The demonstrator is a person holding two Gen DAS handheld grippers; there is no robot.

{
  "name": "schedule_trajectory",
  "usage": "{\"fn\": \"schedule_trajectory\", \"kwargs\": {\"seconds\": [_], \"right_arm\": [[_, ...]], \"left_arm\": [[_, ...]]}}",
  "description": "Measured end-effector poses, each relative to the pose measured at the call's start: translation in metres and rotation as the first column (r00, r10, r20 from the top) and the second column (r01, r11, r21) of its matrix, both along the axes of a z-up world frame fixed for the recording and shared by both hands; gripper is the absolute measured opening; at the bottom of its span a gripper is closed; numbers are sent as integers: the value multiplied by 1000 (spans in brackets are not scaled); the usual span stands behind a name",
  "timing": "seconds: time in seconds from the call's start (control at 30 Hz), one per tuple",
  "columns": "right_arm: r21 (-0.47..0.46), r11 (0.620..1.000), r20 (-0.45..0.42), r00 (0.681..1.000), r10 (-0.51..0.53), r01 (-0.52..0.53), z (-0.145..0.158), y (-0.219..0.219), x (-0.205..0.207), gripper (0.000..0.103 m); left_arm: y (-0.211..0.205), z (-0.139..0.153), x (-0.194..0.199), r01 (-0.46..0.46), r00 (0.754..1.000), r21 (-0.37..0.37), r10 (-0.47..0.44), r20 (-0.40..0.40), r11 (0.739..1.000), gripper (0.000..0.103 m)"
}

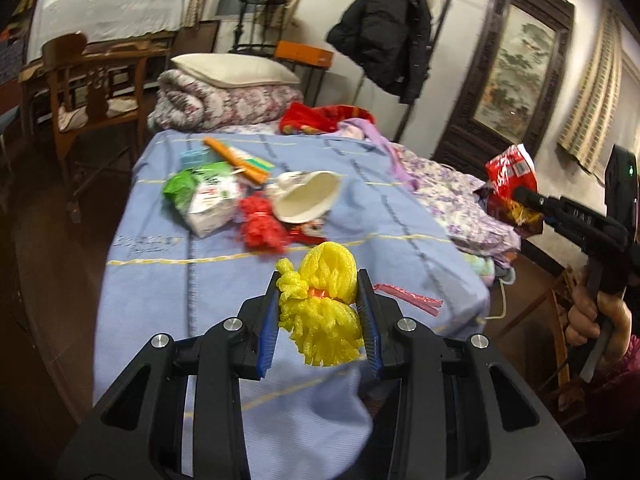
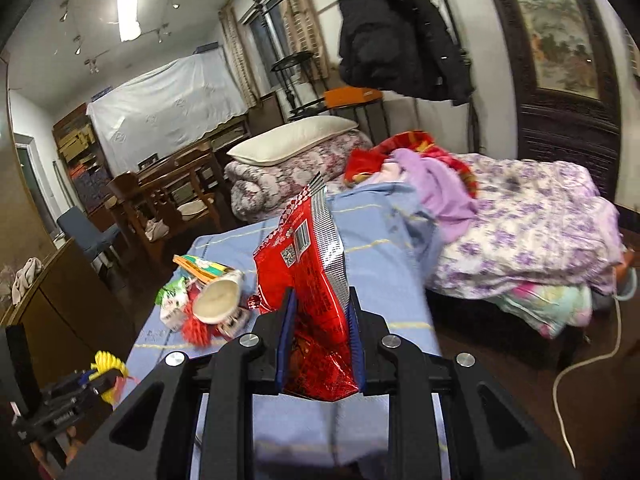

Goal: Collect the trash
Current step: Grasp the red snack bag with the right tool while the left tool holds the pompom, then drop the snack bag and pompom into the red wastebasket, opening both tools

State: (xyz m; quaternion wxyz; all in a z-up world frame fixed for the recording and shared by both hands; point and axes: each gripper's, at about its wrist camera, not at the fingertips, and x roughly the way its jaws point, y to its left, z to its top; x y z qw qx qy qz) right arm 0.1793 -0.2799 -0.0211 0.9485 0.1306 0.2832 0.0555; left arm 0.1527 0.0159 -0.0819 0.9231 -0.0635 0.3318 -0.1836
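Holding a piece of rubbish in each hand, the person had both grippers lifted clear of the blue bedspread. The left gripper was clamped on a yellow foam fruit net, its blue pads pressing the bundle from either side so that the frilled ends bulged out above and below the fingertips. That net looked very light and springy; it would squash under pressure and spring back, so a hold across its pinched middle, as here, seemed the safest place. The right gripper was closed on a red snack wrapper, the fingers pinching its lower part while the torn silver top stood up beyond the tips. The wrapper appeared thin, crinkly and slick, likely to slide out of a loose pinch, so a firm squeeze on the doubled, crumpled part suited it best.

Further out past the left fingertips, more trash lay together on the bedspread: a red foam net, a white paper bowl tipped on its side just beside it, a green and white packet and an orange-edged pack. Just to the right of the left fingers lay a pink strip of plastic. No bin showed in either view
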Motion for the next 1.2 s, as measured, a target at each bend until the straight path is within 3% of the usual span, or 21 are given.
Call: {"fn": "schedule_trajectory", "kwargs": {"seconds": [0.3,0.53,0.73,0.97,1.13,1.2], "right_arm": [[11,996,-28,996,-84,85,-9,-64,-78,24],[33,989,-83,987,-139,142,-39,-104,-121,25],[24,984,-172,970,-170,176,-77,-128,-131,25],[24,972,-377,902,-209,235,-153,-161,-126,26],[36,960,-539,814,-215,277,-224,-181,-120,27],[56,955,-596,777,-203,292,-251,-186,-116,33]], "left_arm": [[-61,10,-36,131,991,-1,-131,22,991,37],[-106,9,-61,215,976,32,-215,14,976,37],[-139,3,-71,282,959,66,-282,-5,957,37],[-174,-12,-63,343,939,108,-338,-59,933,37],[-195,-26,-52,376,925,125,-365,-105,918,37],[-203,-31,-47,389,919,131,-374,-124,912,37]]}}
